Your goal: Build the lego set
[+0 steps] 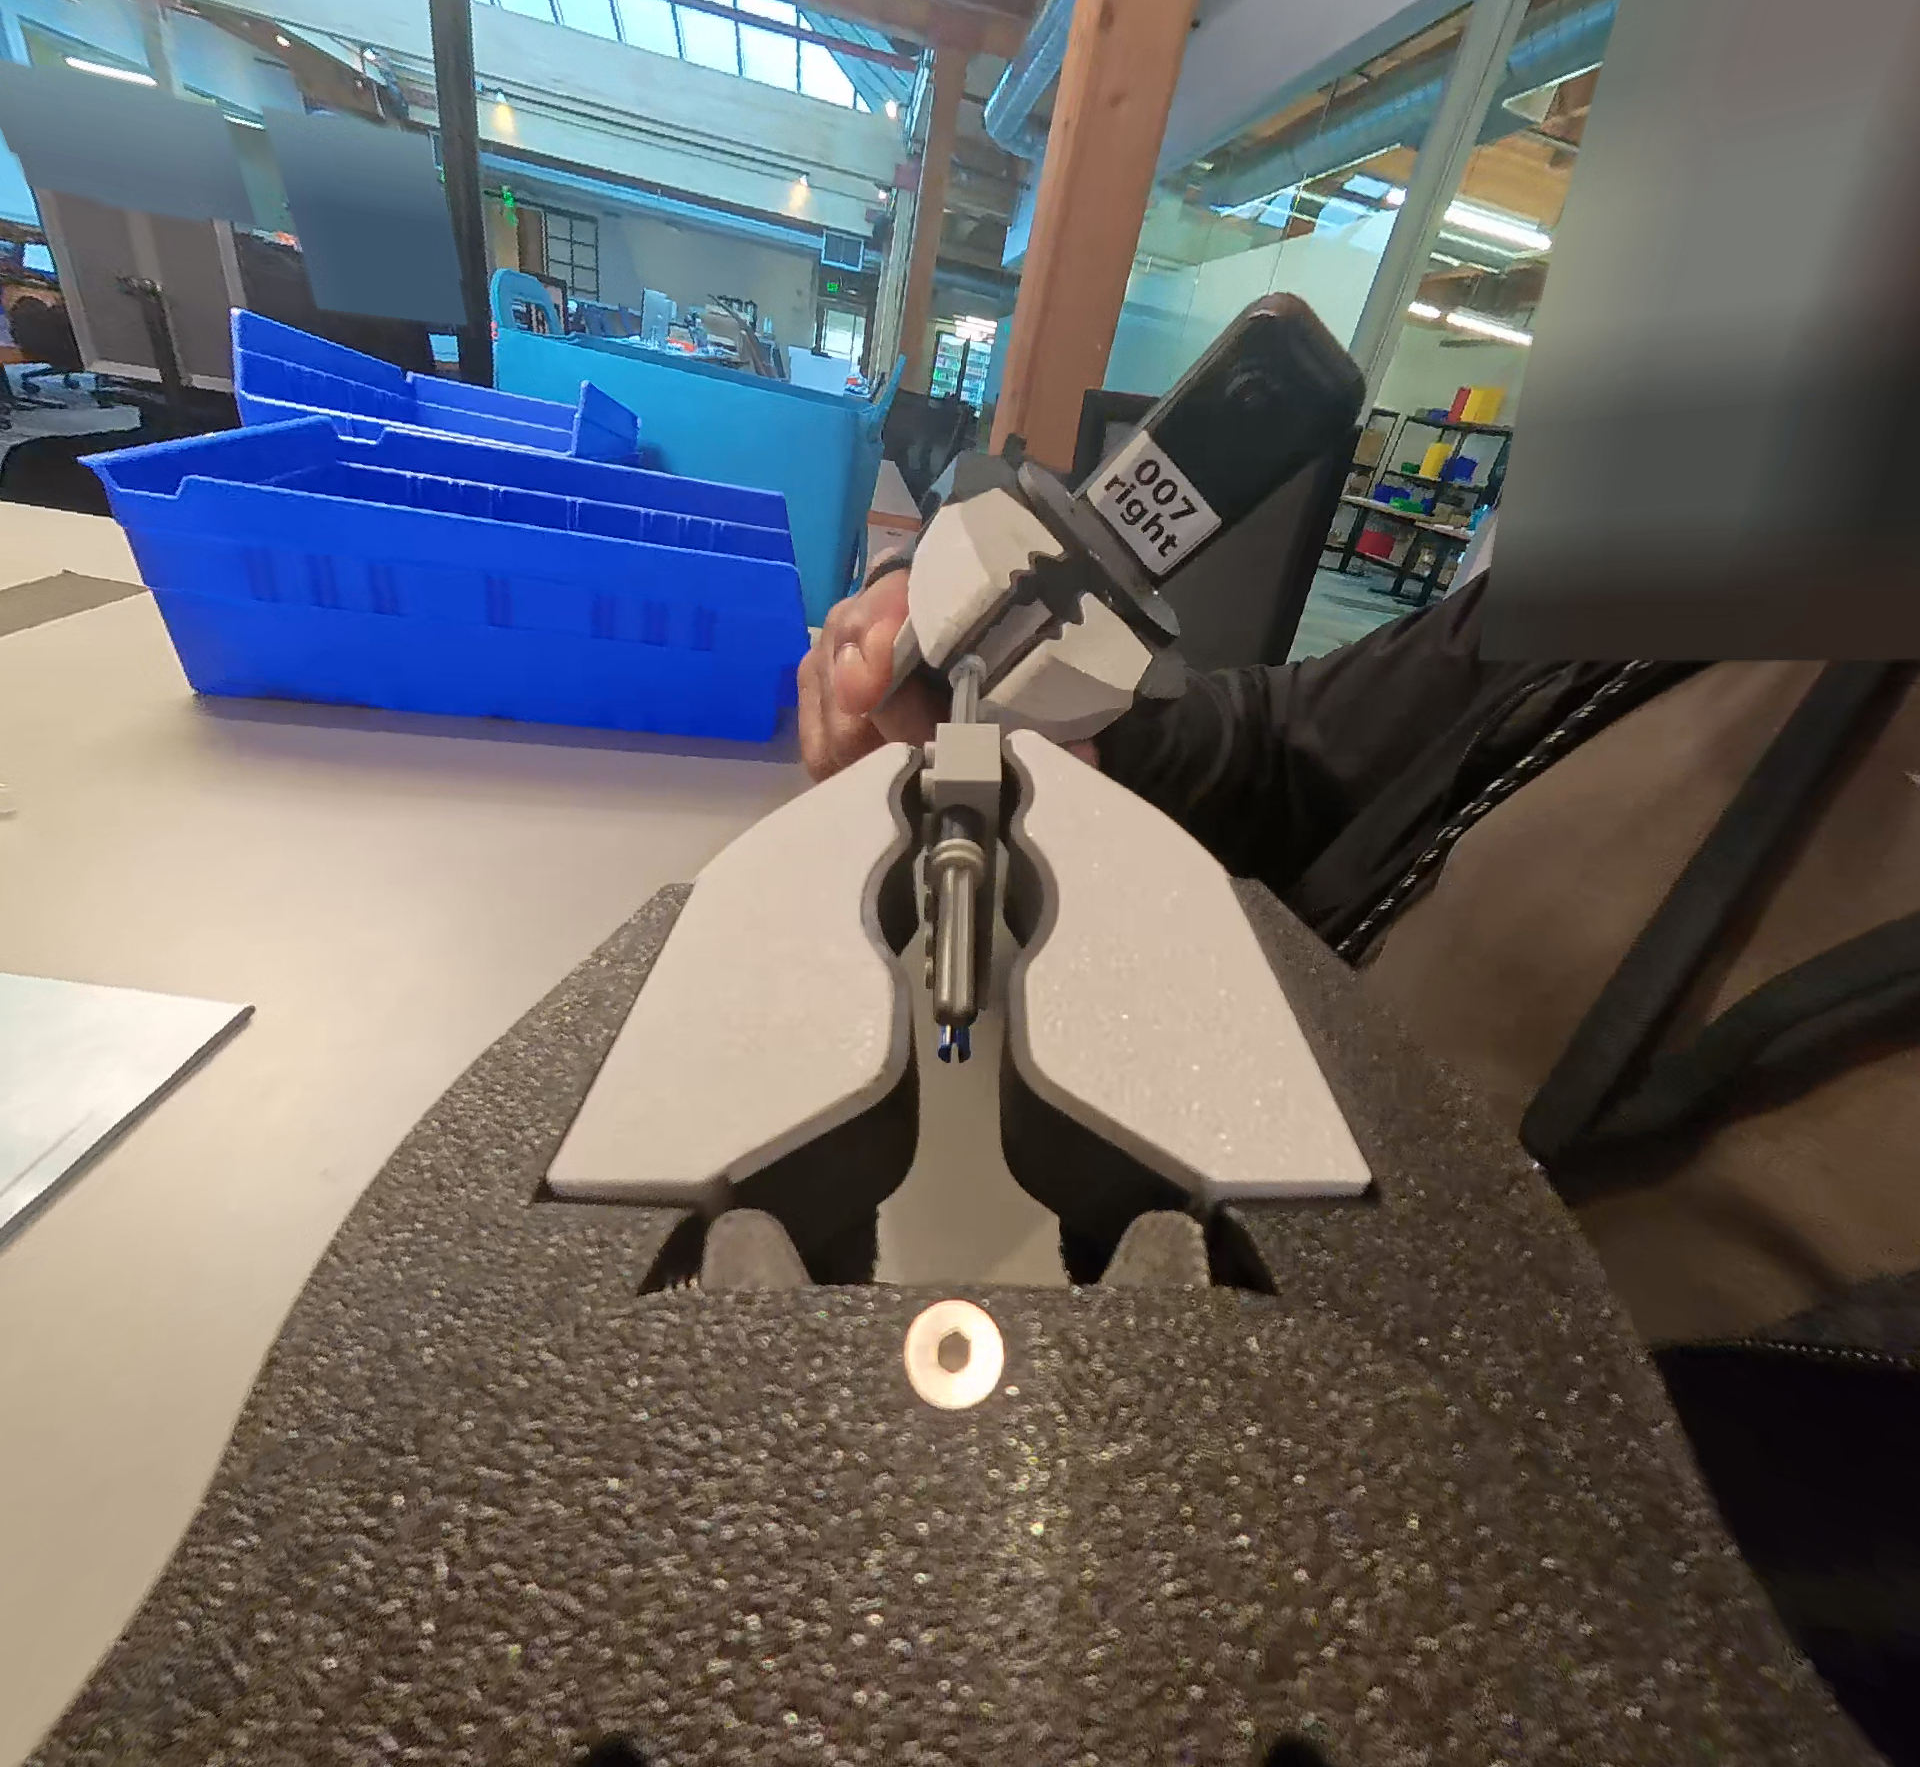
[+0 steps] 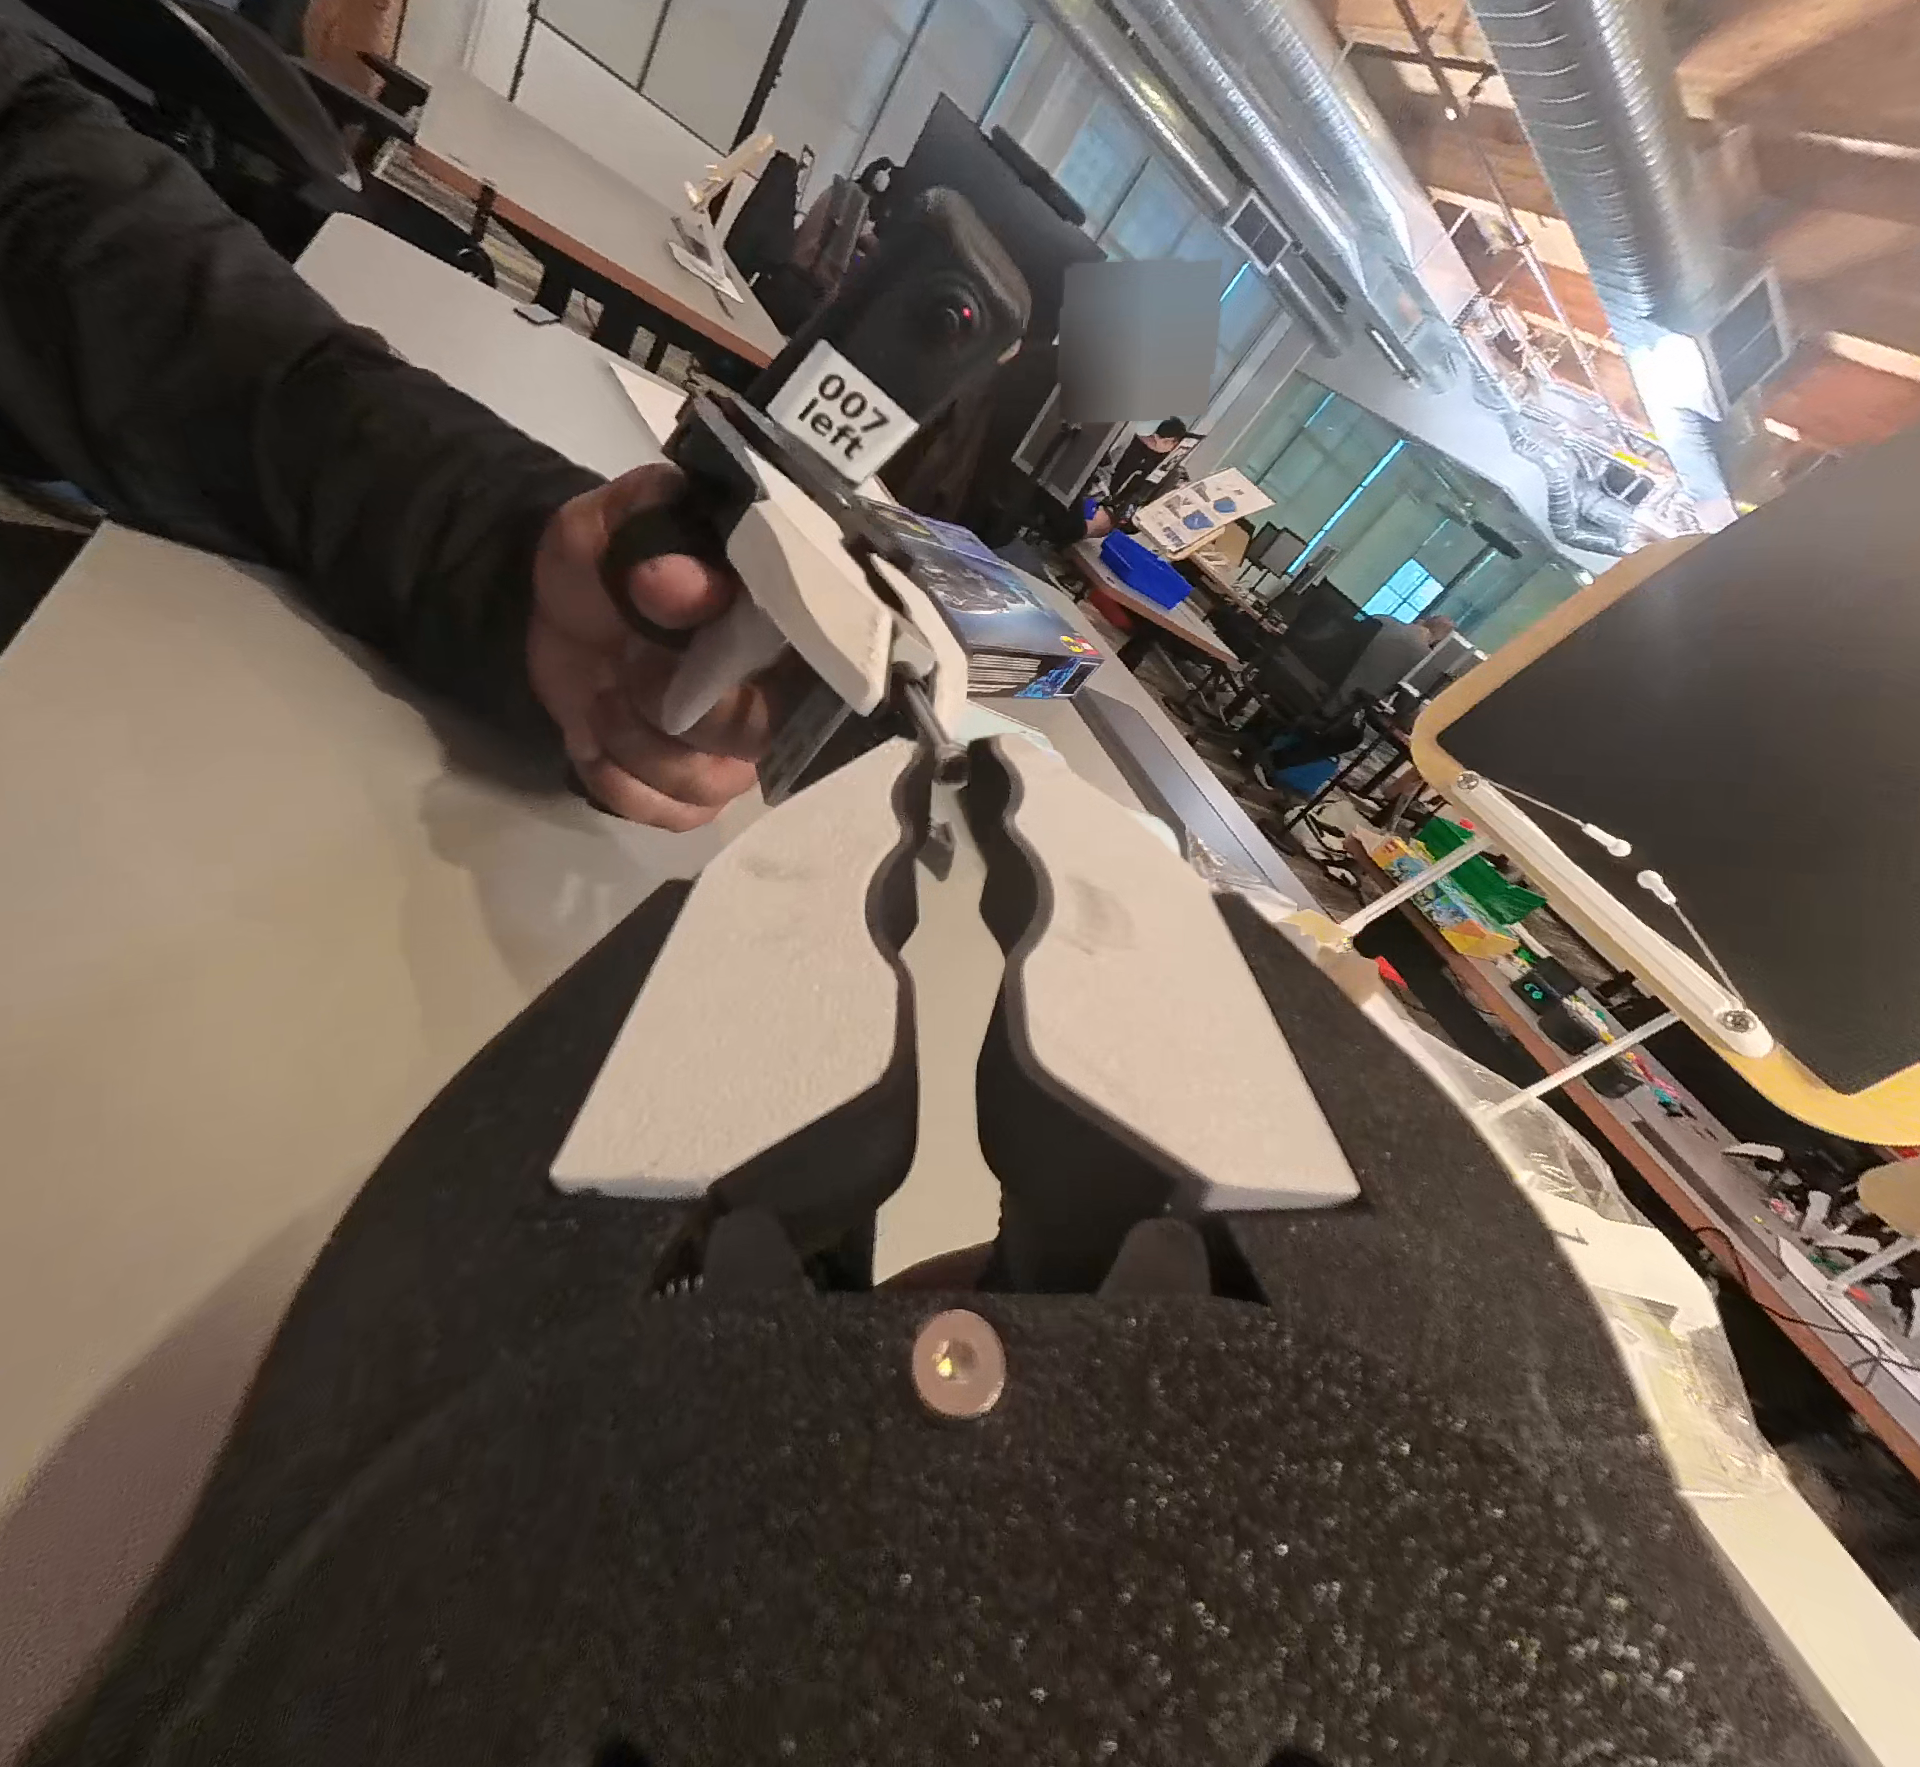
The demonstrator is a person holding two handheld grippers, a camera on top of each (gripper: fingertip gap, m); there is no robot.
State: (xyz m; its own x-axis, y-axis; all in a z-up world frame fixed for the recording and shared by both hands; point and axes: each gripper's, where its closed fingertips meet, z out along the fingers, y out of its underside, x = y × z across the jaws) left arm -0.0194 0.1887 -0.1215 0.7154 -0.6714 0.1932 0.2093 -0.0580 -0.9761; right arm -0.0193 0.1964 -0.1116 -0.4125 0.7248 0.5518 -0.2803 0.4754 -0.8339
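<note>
The black foam-faced body of the left gripper [image 1: 966, 767] fills the near foreground of the left wrist view, its two pale fingers [image 1: 790, 969] closed on a small grey block [image 1: 968, 761] at the tips. A dark axle with a ribbed grey bush [image 1: 956, 917] runs back from that block between the fingers toward the camera. From the block's far face a thin grey rod [image 1: 968, 691] rises into the right gripper [image 1: 961, 668], which a hand [image 1: 847, 678] holds just beyond, and its tips are clamped on the rod's upper end. Behind them, stacked blue bins [image 1: 468, 595] sit on the pale table [image 1: 312, 865], with a grey sheet [image 1: 94, 1083] at the left edge. In the right wrist view, the nearest thing is again foam-covered gripper body. Here the right gripper [image 2: 951, 767] pinches the rod's end [image 2: 940, 761] at its very tips, while the left gripper [image 2: 909, 678] faces it, held by a hand [image 2: 623, 678] in a dark sleeve. A printed blue box [image 2: 997, 616] lies on the table just behind. The two tools meet nose to nose above the table, so the piece hangs between them. By my reading, a join like this goes best if rod and block are kept on one line — any sideways twist would likely bind the rod. The right grip looks shallow, so a firm, steady pinch seems wise.
</note>
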